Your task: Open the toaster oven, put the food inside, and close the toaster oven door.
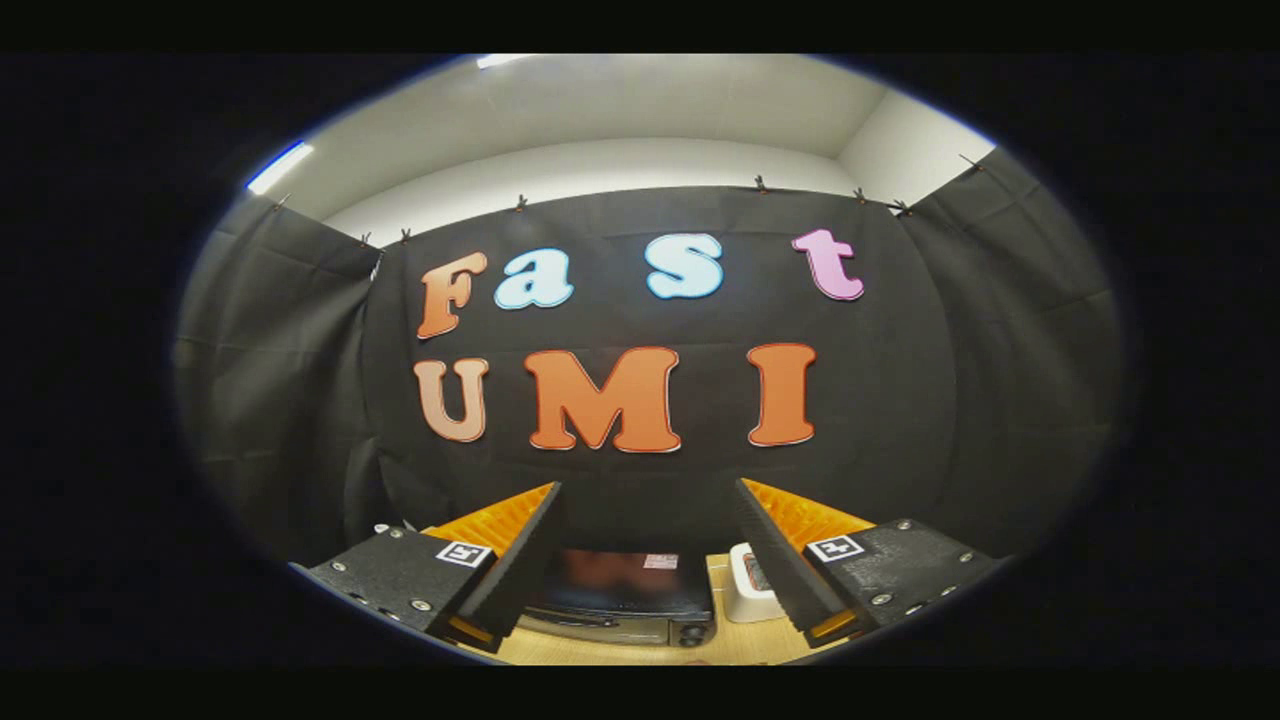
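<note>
Two fingers of the tongs (pixel 645 560) stand spread and empty above the worktop (pixel 730 640), the shut toaster oven (pixel 625 600) ahead between them — opening its door seemingly comes first, needing a descent toward it.

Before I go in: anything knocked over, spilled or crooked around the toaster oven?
Nothing stands out. The toaster oven sits square on the wooden table between the open gripper fingers, its door apparently shut. A small white object stands upright beside it. No spills.
</note>
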Available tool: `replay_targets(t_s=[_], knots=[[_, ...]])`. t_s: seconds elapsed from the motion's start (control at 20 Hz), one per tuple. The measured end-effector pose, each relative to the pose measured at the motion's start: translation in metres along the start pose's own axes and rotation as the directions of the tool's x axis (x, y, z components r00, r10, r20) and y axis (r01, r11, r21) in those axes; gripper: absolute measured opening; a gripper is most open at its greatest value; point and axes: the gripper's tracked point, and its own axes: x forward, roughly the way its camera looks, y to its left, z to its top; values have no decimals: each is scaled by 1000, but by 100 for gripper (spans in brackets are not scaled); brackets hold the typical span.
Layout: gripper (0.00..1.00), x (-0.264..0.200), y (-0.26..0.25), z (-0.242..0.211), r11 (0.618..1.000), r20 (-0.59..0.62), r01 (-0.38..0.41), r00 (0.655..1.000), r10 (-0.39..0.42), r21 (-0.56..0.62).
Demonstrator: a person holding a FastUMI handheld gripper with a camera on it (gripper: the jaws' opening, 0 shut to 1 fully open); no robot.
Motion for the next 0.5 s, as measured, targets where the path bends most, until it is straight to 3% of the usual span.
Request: replay_targets(t_s=[0.5], knots=[[99, 2, 7, -8, 1000, -16, -14, 1000, 14, -9]])
